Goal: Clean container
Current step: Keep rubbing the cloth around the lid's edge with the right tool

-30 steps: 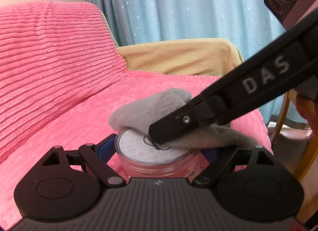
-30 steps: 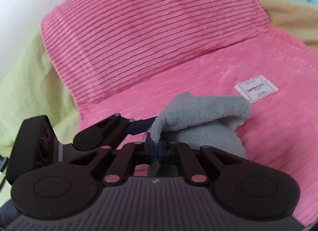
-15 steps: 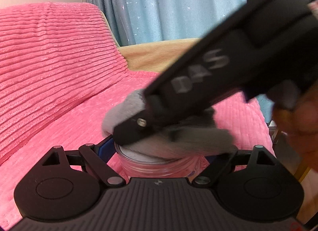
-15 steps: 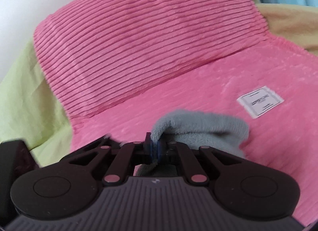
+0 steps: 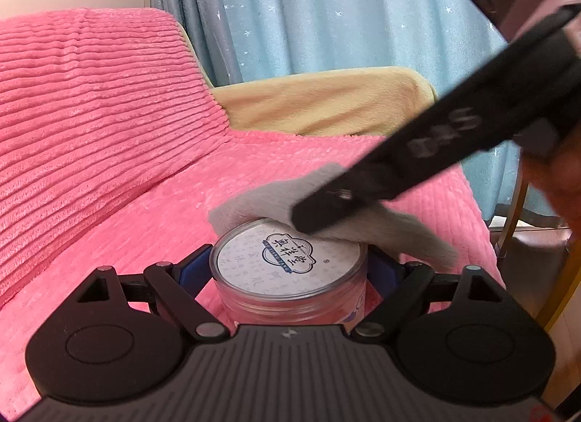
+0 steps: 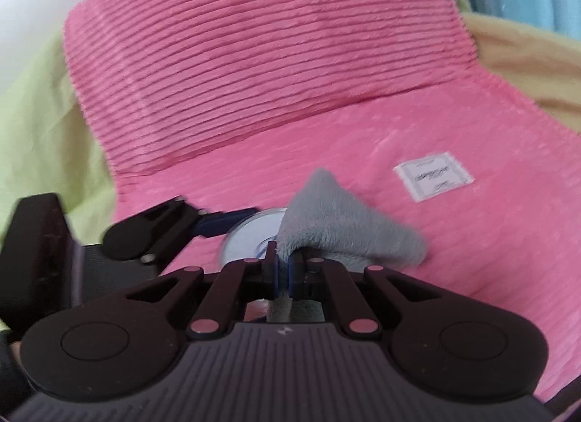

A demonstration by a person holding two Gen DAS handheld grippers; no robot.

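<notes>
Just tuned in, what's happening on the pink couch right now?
A person is cleaning a round jar with two handheld grippers. The left gripper clamps the jar by its sides and holds it upright on the pink cover. The right gripper pinches a grey cloth, its jaws easing open slightly, and lays it on the far edge of the lid. Most of the lid's label is uncovered.
</notes>
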